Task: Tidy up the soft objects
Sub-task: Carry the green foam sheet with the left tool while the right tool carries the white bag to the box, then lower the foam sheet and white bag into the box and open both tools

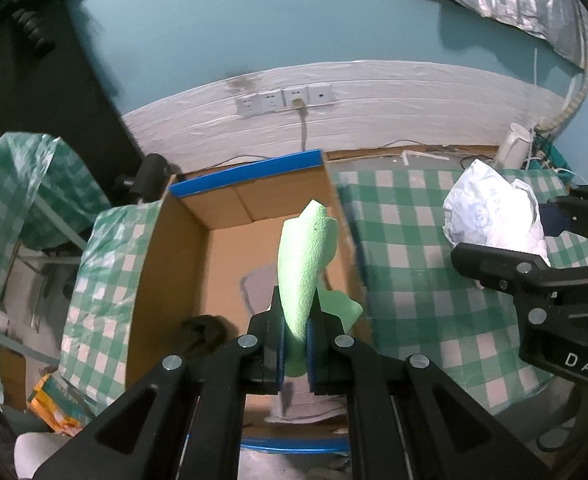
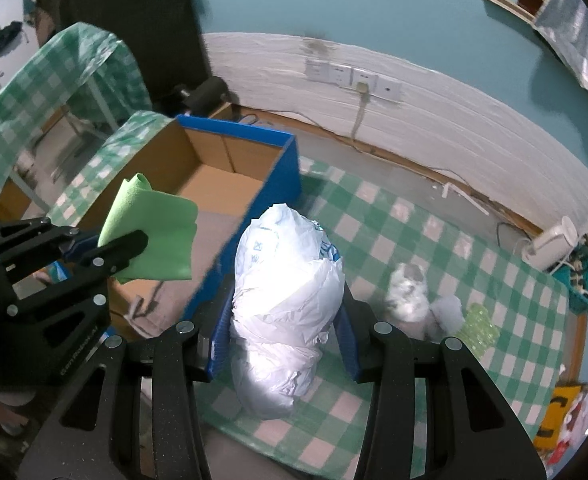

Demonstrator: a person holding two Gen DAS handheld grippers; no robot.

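The left gripper [image 1: 295, 344] is clenched on a folded green cloth [image 1: 305, 264], which stands up between its blue pads and hangs over the open cardboard box [image 1: 166, 264]. The box sits at the left edge of the table with the green checked tablecloth [image 1: 409, 280]; some grey fabric [image 1: 258, 284] already lies on its floor, along with a dark item in the near left corner that is too blurred to name.

The right gripper [image 2: 286, 344] is squeezed around a crumpled white plastic bag [image 2: 290, 280], held above the tablecloth just beside the box's blue right wall.

Farther along the table, toward its right edge, lie a fluffy white-grey soft thing [image 2: 409, 296] and a small green bubbly piece [image 2: 479, 326], both not yet collected. Behind, a row of wall sockets [image 1: 286, 100] sits on the white band of wall.

The risks, as a judgement: the cloth is pinched low, so it may unfold or drape over the box rim on release. The slippery bag could slide out of its hold, and the two grippers, close together at the box's wall, might knock each other.
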